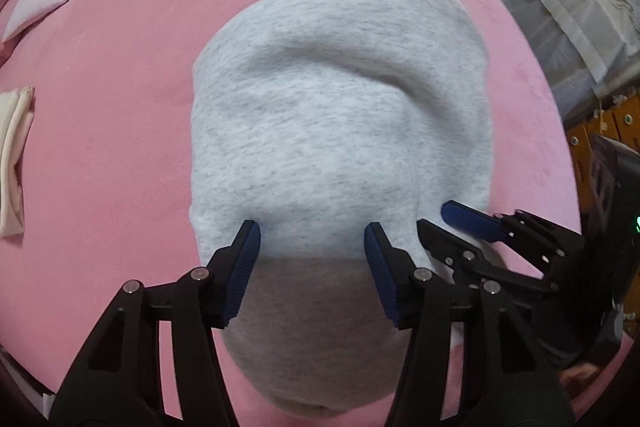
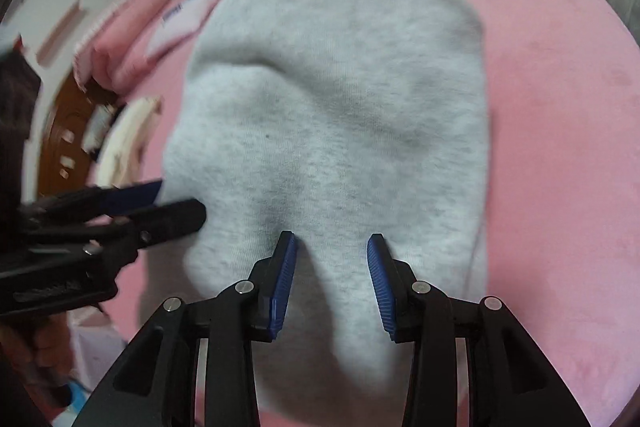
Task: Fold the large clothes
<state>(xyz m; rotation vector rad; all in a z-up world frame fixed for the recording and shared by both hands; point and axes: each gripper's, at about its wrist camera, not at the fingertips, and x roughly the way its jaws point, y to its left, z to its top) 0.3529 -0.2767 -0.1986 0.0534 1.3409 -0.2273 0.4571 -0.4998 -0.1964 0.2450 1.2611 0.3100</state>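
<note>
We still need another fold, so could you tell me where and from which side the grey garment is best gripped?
Grip the grey garment at its near edge, coming from above. It lies flat and doubled on the pink bedcover, so only an edge offers a lip. The left gripper and right gripper are both open over that near edge, near its two corners.

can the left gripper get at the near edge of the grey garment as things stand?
Probably yes. The left gripper stands open right over the grey garment, its folded edge between the fingers. The right gripper sits close alongside but not across that edge.
</note>
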